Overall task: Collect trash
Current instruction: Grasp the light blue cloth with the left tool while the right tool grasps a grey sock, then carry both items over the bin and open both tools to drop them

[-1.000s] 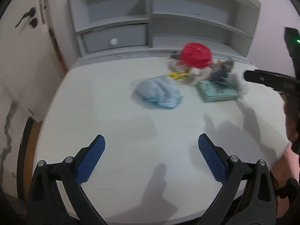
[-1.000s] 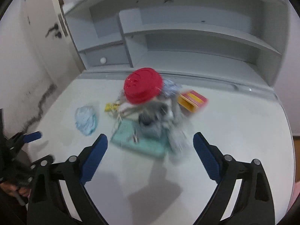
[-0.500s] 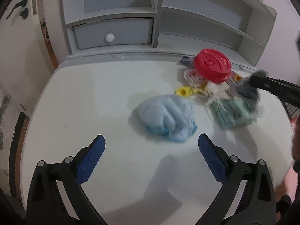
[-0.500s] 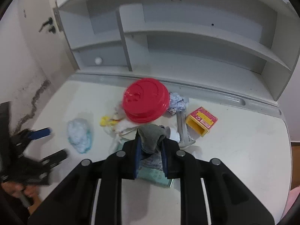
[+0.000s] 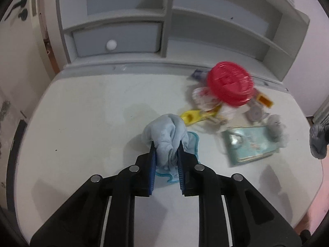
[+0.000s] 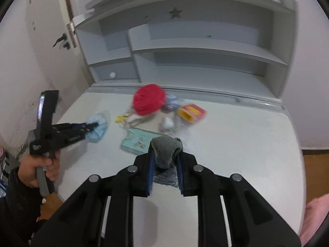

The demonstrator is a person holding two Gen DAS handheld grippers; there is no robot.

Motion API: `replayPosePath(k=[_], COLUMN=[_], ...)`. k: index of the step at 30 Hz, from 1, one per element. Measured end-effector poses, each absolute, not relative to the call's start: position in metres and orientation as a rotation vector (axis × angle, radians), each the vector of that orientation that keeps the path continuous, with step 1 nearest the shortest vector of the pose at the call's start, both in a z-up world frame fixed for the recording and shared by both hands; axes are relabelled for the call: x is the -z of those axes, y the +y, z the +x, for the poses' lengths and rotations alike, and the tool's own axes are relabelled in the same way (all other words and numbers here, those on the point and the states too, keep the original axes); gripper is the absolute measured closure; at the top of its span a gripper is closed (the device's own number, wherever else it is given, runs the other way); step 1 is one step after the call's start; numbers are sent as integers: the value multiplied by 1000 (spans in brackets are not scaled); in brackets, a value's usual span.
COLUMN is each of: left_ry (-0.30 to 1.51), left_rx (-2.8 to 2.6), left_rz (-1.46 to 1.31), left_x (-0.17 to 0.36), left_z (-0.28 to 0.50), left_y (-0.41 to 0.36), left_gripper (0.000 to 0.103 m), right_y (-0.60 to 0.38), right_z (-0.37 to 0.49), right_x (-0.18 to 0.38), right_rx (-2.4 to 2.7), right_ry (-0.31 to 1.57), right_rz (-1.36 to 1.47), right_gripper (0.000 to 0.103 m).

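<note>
Pinching a light blue cloth on the white desk, my left gripper has just been closing; my right gripper is clamping a grey wad. Farther off, I am seeing a red lid lying among litter.

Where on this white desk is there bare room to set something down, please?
The white desk top is bare on its left half, from the grey drawer unit forward to the near edge, and along the right edge in the right wrist view. It is crowded mid-right, around the round red plastic lid and the flat teal packet.
</note>
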State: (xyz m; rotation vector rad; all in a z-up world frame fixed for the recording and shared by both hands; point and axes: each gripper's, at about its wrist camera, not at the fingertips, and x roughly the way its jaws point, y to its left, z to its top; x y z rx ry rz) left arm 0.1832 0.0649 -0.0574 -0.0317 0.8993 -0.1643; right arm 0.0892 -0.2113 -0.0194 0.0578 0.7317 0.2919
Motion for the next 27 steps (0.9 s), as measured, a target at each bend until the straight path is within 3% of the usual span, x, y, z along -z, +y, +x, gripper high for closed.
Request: replayPosePath(k=[8,17,23,27], left_ry=[814,729,751,825], left_rx=[381,884,1150,1231], left_rz=[58,233,356,447], left_x=[16,5,54,116], left_z=[138,28,-52,-82], left_y=[-43,-278,-396,-451], left_gripper=[85,85,85,85], right_y=[-348,-528,-596,-620], right_z=[12,-128,-201,-218], right_x=[39,113,187,241], right_rx=[-41,423,596,626], right_ry=[705,731,815,884], right_rz=[235,452,574,660], right_gripper=[84,84,84,84])
